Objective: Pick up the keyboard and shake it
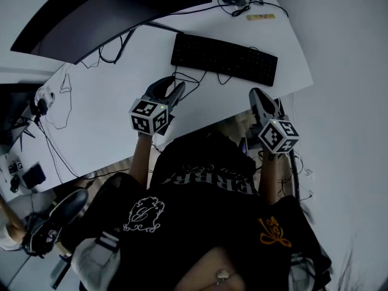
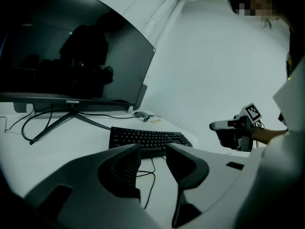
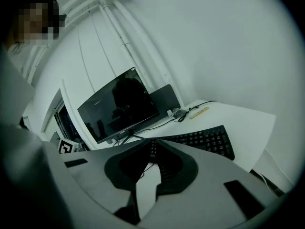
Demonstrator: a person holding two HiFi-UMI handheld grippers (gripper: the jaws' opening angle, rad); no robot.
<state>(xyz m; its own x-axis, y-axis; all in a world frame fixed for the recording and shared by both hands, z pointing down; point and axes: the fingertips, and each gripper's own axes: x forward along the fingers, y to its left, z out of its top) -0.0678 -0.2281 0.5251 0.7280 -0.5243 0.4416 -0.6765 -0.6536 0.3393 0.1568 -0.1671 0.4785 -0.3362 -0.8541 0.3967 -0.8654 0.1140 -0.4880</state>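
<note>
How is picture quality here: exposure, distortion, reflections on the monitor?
Head view: dim, bluish, yet the keyboard is sharp. Left gripper view: dark corners; the monitor mirrors a dark silhouette. Right gripper view: strong fisheye bend inside a round black border.

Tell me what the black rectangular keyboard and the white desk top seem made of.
Black rectangular keyboard: probably plastic, matte; dull dark keys and frame with no glare. White desk top: likely laminate or painted board, smooth satin; even colour, no grain visible.
</note>
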